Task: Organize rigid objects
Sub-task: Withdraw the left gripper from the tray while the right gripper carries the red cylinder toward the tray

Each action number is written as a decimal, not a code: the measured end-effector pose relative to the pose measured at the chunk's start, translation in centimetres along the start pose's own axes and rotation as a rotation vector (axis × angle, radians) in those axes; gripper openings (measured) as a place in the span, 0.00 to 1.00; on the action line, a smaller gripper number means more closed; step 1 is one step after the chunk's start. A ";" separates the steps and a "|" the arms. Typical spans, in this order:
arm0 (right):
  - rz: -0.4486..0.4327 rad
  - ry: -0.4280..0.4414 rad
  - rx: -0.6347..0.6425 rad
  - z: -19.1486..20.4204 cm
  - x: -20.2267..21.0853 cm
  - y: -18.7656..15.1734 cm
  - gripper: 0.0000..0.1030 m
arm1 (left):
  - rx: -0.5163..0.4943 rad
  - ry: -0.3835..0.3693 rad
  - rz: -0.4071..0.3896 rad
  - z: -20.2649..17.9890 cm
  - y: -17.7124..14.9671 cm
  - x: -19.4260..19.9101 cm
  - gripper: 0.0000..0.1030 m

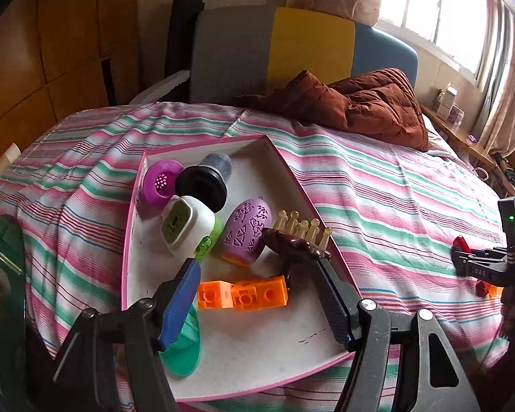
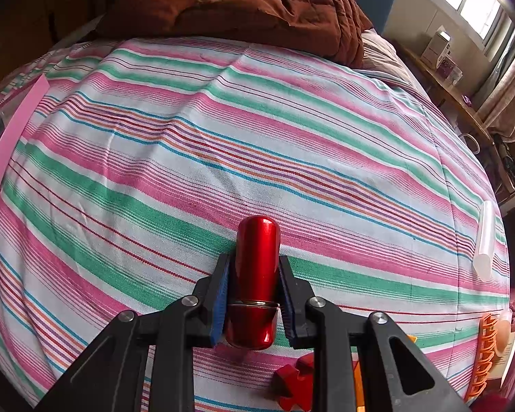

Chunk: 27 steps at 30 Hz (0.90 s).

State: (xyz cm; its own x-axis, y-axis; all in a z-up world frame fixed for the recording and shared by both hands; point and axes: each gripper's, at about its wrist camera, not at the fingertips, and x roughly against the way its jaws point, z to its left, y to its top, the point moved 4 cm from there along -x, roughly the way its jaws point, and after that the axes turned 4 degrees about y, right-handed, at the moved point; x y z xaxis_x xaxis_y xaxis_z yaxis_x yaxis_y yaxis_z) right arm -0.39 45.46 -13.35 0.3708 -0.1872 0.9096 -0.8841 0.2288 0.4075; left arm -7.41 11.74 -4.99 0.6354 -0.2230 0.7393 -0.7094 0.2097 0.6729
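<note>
A white tray with a pink rim [image 1: 134, 226] lies on the striped bed. It holds a purple strainer cap [image 1: 161, 183], a black cylinder [image 1: 204, 183], a white and green gadget [image 1: 185, 228], a purple patterned egg [image 1: 245, 233], a brown brush with pale pegs [image 1: 297, 240], joined orange cubes [image 1: 243, 295] and a green translucent disc [image 1: 185, 346]. My left gripper [image 1: 257, 261] hangs open above the tray, over the cubes, its right fingertip close to the brush handle. My right gripper [image 2: 254, 257] is shut on a shiny red metal capsule [image 2: 257, 274], just above the sheet.
A brown quilt [image 1: 360, 103] is heaped at the head of the bed. Near the right gripper lie a red puzzle-shaped block [image 2: 295, 384], an orange comb-like piece [image 2: 485, 353] and a clear tube [image 2: 485, 240]. The tray's pink edge [image 2: 13, 130] shows at the left.
</note>
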 end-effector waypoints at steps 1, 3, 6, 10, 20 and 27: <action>0.001 0.002 -0.003 0.0 0.0 0.0 0.25 | 0.000 -0.002 0.000 -0.1 0.0 0.1 0.67; 0.003 0.004 -0.008 0.0 0.0 0.0 0.25 | -0.001 -0.006 0.001 -0.1 -0.2 0.3 0.67; 0.011 0.012 -0.024 0.0 0.0 0.0 0.25 | -0.005 -0.014 -0.002 -0.3 -0.4 0.7 0.67; 0.027 0.025 -0.073 -0.1 0.1 0.0 0.25 | -0.015 -0.022 -0.006 -0.6 -0.6 1.1 0.67; 0.016 0.059 -0.104 2.8 0.8 0.0 0.25 | -0.015 -0.027 -0.012 -0.4 -1.2 1.8 0.67; -0.003 0.198 -0.114 6.0 1.6 1.6 0.25 | -0.014 -0.030 -0.009 -0.1 -1.8 2.1 0.67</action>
State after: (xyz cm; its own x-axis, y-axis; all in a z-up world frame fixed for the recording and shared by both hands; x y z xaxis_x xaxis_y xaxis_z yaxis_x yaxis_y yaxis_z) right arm -2.90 39.78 -11.78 0.4319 0.0008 0.9019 -0.8491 0.3374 0.4064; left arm -4.79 11.03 -4.66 0.6319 -0.2535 0.7324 -0.6994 0.2207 0.6798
